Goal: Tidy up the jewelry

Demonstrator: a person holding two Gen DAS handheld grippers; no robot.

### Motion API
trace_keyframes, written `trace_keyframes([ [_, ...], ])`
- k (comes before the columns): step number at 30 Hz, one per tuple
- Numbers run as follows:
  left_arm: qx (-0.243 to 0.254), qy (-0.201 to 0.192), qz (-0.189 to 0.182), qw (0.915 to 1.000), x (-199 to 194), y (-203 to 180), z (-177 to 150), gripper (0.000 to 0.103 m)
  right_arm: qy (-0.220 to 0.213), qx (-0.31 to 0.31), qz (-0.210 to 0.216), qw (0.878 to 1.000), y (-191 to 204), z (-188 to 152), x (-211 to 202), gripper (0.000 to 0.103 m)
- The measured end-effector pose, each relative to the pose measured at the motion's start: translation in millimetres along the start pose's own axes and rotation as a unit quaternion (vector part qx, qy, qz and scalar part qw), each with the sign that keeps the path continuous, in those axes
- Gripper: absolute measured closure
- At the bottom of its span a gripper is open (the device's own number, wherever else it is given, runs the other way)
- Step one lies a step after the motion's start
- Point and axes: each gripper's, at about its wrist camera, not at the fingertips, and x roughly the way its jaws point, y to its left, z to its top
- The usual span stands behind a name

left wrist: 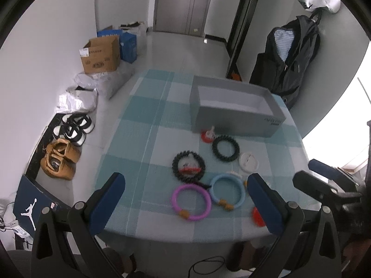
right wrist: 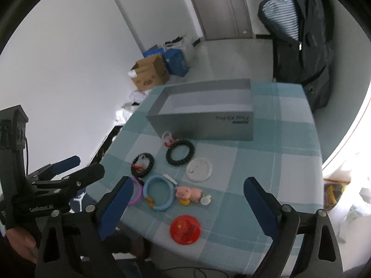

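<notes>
Jewelry lies on the checked cloth in front of an open grey box (left wrist: 236, 120) (right wrist: 201, 125). There are two black bead bracelets (left wrist: 215, 148) (left wrist: 176, 165), a light blue bracelet (left wrist: 226, 177) (right wrist: 171, 194) and a purple bracelet (left wrist: 191, 186). My left gripper (left wrist: 185, 180) hangs open above the purple and blue bracelets and holds nothing. My right gripper (right wrist: 189, 181) is also open. Between its fingers lie the blue bracelet, a pink pig charm (right wrist: 187, 193) and a red round badge (right wrist: 185, 229). The purple bracelet (right wrist: 138, 194) is partly hidden behind its left finger.
A white round badge (right wrist: 199, 166) lies right of the bracelets, and a small red trinket (left wrist: 207, 135) lies against the box. Left of the table the floor holds shoes (left wrist: 61, 159), bags and a cardboard box (left wrist: 100, 56). A dark jacket (left wrist: 292, 53) hangs at the back right.
</notes>
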Motion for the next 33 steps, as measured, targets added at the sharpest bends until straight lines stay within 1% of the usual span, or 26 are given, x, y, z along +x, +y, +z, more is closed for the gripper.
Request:
trace_keyframes([
  [3, 0.007, 0.016, 0.005, 0.9998, 6, 5, -5, 0.001, 0.020, -0.010, 0.002, 1.000, 5, -2, 12, 0.011],
  [7, 0.011, 0.040, 0.004, 0.9991, 14, 12, -10, 0.001, 0.049, -0.026, 0.003, 0.998, 11, -6, 30, 0.017],
  [8, 0.012, 0.047, 0.003, 0.9988, 16, 13, -11, 0.001, 0.055, -0.027, 0.004, 0.998, 12, -7, 33, 0.018],
  [9, 0.011, 0.056, -0.003, 0.9984, 18, 15, -12, 0.001, 0.062, -0.028, 0.009, 0.998, 12, -8, 37, 0.022],
  [10, 0.009, 0.064, -0.009, 0.9978, 20, 16, -13, 0.001, 0.066, -0.029, 0.010, 0.997, 12, -9, 41, 0.022],
  [11, 0.008, 0.069, -0.011, 0.9976, 22, 17, -13, 0.001, 0.071, -0.031, 0.007, 0.997, 13, -9, 45, 0.022],
  [13, 0.010, 0.072, -0.010, 0.9973, 24, 18, -13, 0.001, 0.080, -0.034, 0.002, 0.996, 13, -10, 51, 0.029],
  [15, 0.013, 0.074, -0.007, 0.9971, 25, 20, -13, 0.001, 0.089, -0.038, -0.002, 0.995, 13, -10, 58, 0.030],
  [19, 0.009, 0.084, -0.011, 0.9964, 29, 25, -14, 0.001, 0.103, -0.052, -0.010, 0.993, 17, -11, 68, 0.052],
  [21, 0.010, 0.087, -0.009, 0.9961, 30, 26, -15, 0.001, 0.109, -0.074, -0.025, 0.991, 23, -12, 72, 0.056],
  [22, 0.010, 0.088, -0.010, 0.9960, 30, 27, -16, 0.001, 0.108, -0.084, -0.037, 0.990, 26, -13, 74, 0.056],
  [24, 0.012, 0.090, -0.009, 0.9958, 30, 27, -17, 0.001, 0.109, -0.093, -0.044, 0.989, 28, -13, 76, 0.058],
  [25, 0.013, 0.091, -0.007, 0.9958, 31, 27, -17, 0.001, 0.109, -0.099, -0.050, 0.988, 29, -13, 76, 0.063],
  [27, 0.015, 0.092, -0.006, 0.9956, 32, 28, -18, 0.001, 0.107, -0.110, -0.067, 0.986, 31, -14, 78, 0.069],
  [29, 0.015, 0.094, -0.004, 0.9954, 33, 28, -19, 0.001, 0.106, -0.111, -0.069, 0.986, 30, -14, 77, 0.078],
  [30, 0.015, 0.095, -0.004, 0.9953, 33, 29, -19, 0.001, 0.104, -0.111, -0.067, 0.986, 30, -15, 76, 0.087],
  [33, 0.017, 0.096, 0.000, 0.9952, 34, 29, -19, 0.001, 0.099, -0.116, -0.072, 0.986, 32, -15, 79, 0.088],
])
